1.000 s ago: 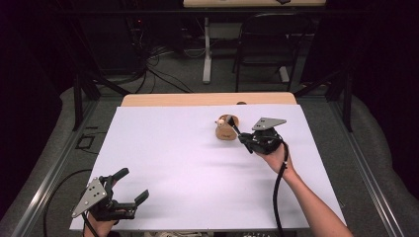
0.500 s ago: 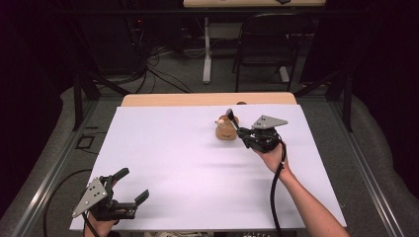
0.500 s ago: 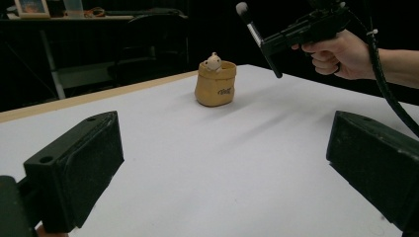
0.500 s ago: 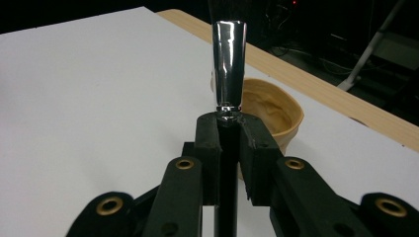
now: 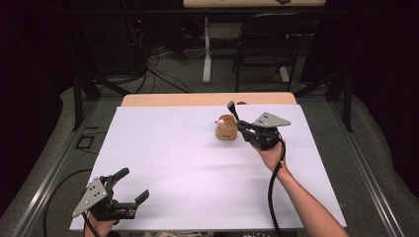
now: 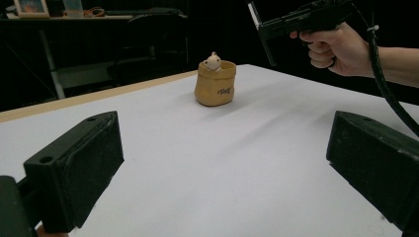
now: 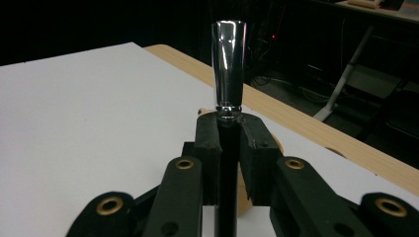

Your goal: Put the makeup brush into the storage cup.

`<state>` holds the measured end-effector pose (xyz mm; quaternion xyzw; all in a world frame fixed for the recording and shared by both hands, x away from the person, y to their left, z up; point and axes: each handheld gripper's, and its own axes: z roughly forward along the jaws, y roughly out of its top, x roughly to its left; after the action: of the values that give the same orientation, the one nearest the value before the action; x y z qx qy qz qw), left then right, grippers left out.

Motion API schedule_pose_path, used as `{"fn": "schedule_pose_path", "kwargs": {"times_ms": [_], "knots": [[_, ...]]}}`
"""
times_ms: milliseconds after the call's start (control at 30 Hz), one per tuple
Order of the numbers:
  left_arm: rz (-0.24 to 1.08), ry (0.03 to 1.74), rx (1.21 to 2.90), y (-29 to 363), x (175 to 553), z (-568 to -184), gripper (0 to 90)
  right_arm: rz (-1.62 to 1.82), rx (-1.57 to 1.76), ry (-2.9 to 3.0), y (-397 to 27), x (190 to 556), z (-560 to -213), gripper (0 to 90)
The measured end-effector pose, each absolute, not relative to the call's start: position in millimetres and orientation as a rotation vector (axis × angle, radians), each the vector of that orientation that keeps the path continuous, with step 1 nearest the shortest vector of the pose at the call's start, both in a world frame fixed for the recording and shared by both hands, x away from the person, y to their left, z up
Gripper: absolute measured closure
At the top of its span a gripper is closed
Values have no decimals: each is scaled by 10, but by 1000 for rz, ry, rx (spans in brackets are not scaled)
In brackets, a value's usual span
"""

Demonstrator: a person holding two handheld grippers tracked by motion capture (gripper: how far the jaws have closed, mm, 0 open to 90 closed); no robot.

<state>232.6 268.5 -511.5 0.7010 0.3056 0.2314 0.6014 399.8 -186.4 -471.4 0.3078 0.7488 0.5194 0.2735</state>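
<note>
- Count from my seat: two grippers, one pouch, one small figure, one tool. All over one white table (image 5: 197,187).
- Right gripper (image 5: 238,123): jaws clenched on a slim dark tool (image 7: 228,64) with a shiny chrome end. In the right gripper view the black shaft sits pinched between the two pads and the chrome part stands clear beyond the tips.
- Tool axis: long axis runs in line with the jaws, straight out from them. In the high view its free end (image 5: 230,105) points up and away from me, tilted toward the far table edge.
- Tool position: held in the air, off the table, tip above and just beside the pouch.
- One tan pouch (image 5: 227,128) stands upright on the table, right ahead of the right jaws, mouth up. I can't tell whether the jaws touch it.
- One small pale figure (image 6: 213,61) pokes out of the pouch mouth.
- Left gripper (image 5: 131,185): jaws released and spread wide, nothing between them. The pouch (image 6: 215,84) is far ahead of them, roughly centred in the gap in the left gripper view.
- The right hand (image 6: 341,49) and its gripper are well apart from the left jaws, up to their right.
</note>
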Motion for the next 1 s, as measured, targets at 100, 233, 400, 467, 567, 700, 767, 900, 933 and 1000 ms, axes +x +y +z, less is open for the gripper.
{"fn": "schedule_pose_path", "kwargs": {"times_ms": [100, 233, 400, 467, 567, 700, 767, 900, 933, 1000], "knots": [[536, 709, 1624, 2686, 2325, -5115, 9, 1409, 828, 1993, -1861, 4004, -4705, 795], [536, 709, 1623, 2687, 2324, -5115, 9, 1424, 825, 1966, -1848, 4008, -4696, 795], [536, 709, 1625, 2686, 2325, -5115, 9, 1446, 830, 1938, -1835, 4025, -4681, 795], [536, 709, 1624, 2687, 2325, -5116, 9, 1445, 834, 1930, -1833, 4034, -4672, 795], [536, 708, 1624, 2687, 2324, -5115, 9, 1460, 836, 1906, -1822, 4058, -4668, 795], [536, 709, 1624, 2689, 2324, -5115, 9, 1467, 835, 1887, -1802, 4085, -4663, 795], [535, 708, 1624, 2688, 2324, -5115, 9, 1469, 838, 1884, -1794, 4093, -4657, 795], [535, 708, 1624, 2689, 2324, -5116, 8, 1482, 838, 1865, -1772, 4116, -4645, 795], [535, 708, 1624, 2689, 2324, -5116, 9, 1482, 838, 1865, -1772, 4116, -4645, 795], [535, 709, 1624, 2689, 2324, -5116, 9, 1490, 837, 1847, -1753, 4136, -4639, 794]]}}
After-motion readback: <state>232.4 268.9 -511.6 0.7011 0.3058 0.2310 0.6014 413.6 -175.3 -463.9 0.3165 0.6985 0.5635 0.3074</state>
